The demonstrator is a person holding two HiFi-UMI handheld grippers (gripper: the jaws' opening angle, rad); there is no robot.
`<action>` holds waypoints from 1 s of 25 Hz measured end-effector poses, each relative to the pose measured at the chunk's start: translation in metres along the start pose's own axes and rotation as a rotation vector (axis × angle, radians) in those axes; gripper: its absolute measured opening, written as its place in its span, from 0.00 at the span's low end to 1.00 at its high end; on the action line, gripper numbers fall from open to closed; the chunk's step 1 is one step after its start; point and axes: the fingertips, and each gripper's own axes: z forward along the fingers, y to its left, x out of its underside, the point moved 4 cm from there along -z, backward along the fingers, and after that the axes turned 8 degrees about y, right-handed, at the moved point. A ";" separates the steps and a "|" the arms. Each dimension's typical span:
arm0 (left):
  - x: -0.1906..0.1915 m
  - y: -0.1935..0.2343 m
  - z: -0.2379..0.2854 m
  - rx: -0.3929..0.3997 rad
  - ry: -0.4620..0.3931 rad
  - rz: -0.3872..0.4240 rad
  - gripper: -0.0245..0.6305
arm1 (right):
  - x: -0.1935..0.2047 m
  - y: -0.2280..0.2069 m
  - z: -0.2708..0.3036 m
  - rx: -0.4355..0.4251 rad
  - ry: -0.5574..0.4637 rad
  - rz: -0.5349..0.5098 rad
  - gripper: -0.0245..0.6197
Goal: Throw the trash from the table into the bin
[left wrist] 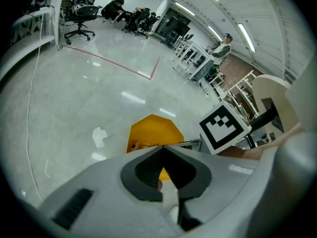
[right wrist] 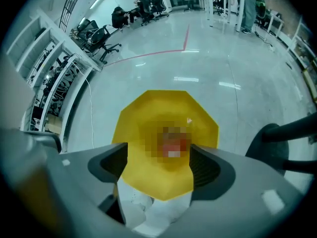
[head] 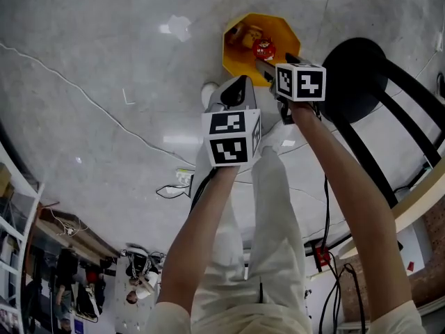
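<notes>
Yellow eight-sided bin point(head: 236, 65) stands on pale grey polished floor point(head: 104, 47), directly ahead of the person's feet. Trash already lies inside: a red piece point(head: 264, 49) near the middle and tan-orange pieces point(head: 245, 33) toward the far wall.

Right gripper point(head: 270, 70) points steeply down over the bin's near rim. Its own view shows the jaws spread wide with nothing pinched, and the bin's yellow inside point(right wrist: 148, 128) fills the gap between them. Something white shows low between the jaws, but I cannot tell what it is.

Left gripper point(head: 236, 82) sits beside the right one, short of the bin and a little to its left. In its own view the jaw tips are pressed together point(left wrist: 162, 147), gripping nothing. A sliver of yellow bin shows through the small gap behind the tips.

Surroundings:
- Black round stool point(head: 358, 65) stands just right of the bin, close to the right forearm. It shows again at the right edge of the right gripper view point(right wrist: 277, 138).
- Small white scrap point(head: 179, 26) lies on the floor left of the bin, apart from it. It is also seen in the left gripper view point(left wrist: 99, 137).
- Thin cable point(head: 83, 92) runs across the floor at left, well apart from the bin.
- White shoe point(head: 209, 89) is planted near the bin's near-left side.
- Nothing lies between either gripper and the bin's mouth.
</notes>
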 end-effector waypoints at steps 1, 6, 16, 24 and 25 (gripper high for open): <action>0.001 -0.002 -0.001 -0.001 0.002 0.004 0.04 | 0.001 0.000 -0.002 -0.007 -0.002 0.008 0.66; 0.006 -0.012 -0.016 -0.004 0.004 0.017 0.04 | 0.009 0.004 -0.025 -0.014 -0.013 0.012 0.63; 0.000 -0.068 -0.085 -0.004 -0.038 0.063 0.04 | 0.033 0.042 -0.124 -0.140 -0.074 0.022 0.41; -0.010 -0.133 -0.177 -0.008 -0.075 0.118 0.04 | 0.056 0.088 -0.240 -0.196 -0.171 -0.018 0.12; -0.010 -0.142 -0.189 -0.006 -0.080 0.127 0.04 | 0.058 0.092 -0.256 -0.201 -0.189 -0.026 0.06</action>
